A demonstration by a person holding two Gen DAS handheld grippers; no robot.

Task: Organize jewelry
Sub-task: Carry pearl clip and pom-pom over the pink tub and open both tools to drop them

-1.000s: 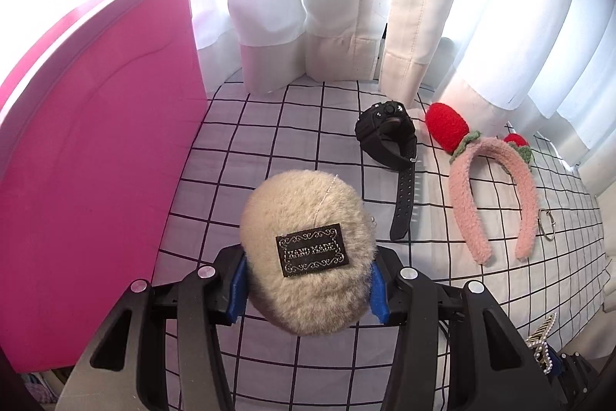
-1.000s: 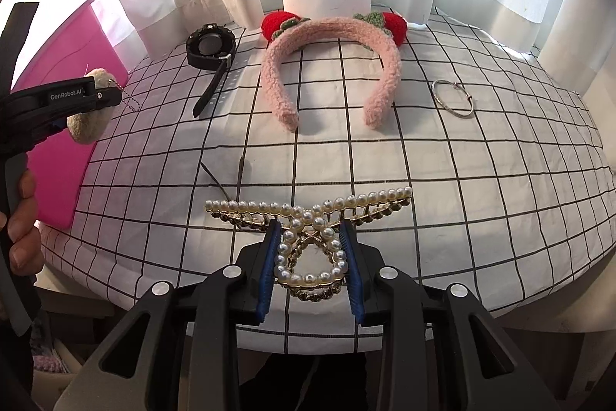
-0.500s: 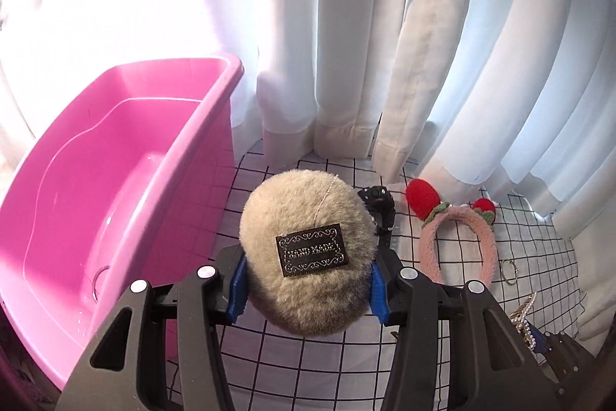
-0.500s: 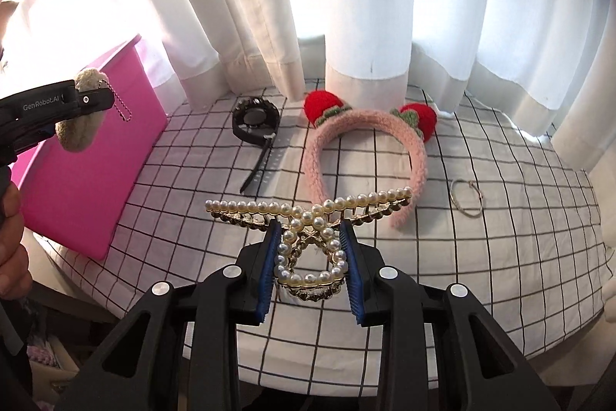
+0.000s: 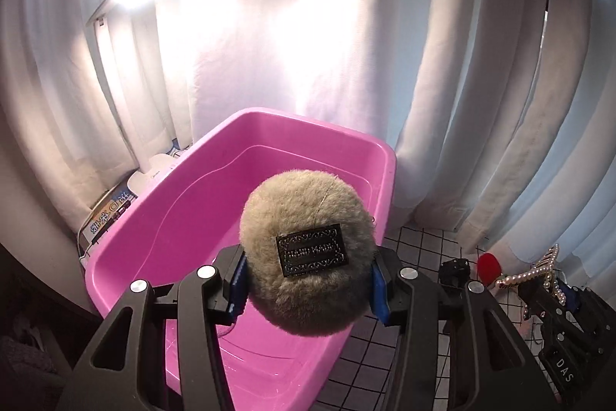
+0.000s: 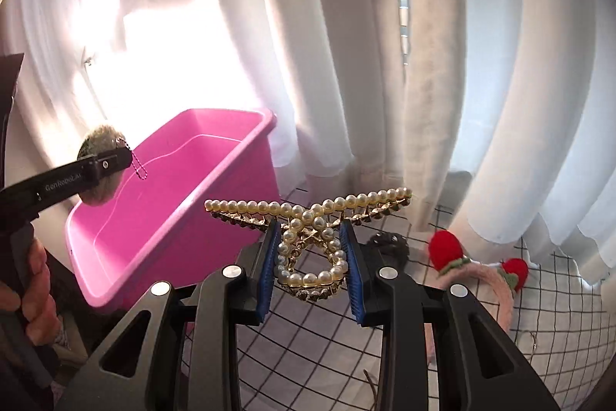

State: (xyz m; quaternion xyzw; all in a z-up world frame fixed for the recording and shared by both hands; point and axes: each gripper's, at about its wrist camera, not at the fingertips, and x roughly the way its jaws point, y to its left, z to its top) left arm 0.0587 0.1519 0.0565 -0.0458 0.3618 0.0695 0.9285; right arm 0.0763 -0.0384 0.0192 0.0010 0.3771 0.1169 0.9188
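In the left wrist view, we are holding the left gripper (image 5: 308, 289) clamped on a beige fluffy pompom charm (image 5: 307, 249), its blue pads pressing the fur at 9 and 3 o'clock. The charm is hanging over the open pink plastic tub (image 5: 338, 141), which is filling the frame from 8 o'clock toward centre. At 4 o'clock the checked cloth (image 5: 419, 249) is showing.

In the right wrist view, we are gripping a pearl hair claw (image 6: 310, 237) in the right gripper (image 6: 312, 266), jaws closed on its loop, with the tub at 9 o'clock and a pink strawberry headband (image 6: 496, 280) lying on the cloth at 4 o'clock.

We judge that the claw, pinched only at its narrow loop, could be twisting loose, and that a release short of the rim would be dropping it outside the tub. The charm's bead chain (image 6: 139, 166) could be snagging the finger.

The tub's near floor is hidden behind the pompom; the dark object (image 6: 389, 243) behind the claw is hard to identify, and glare is washing out the curtain.
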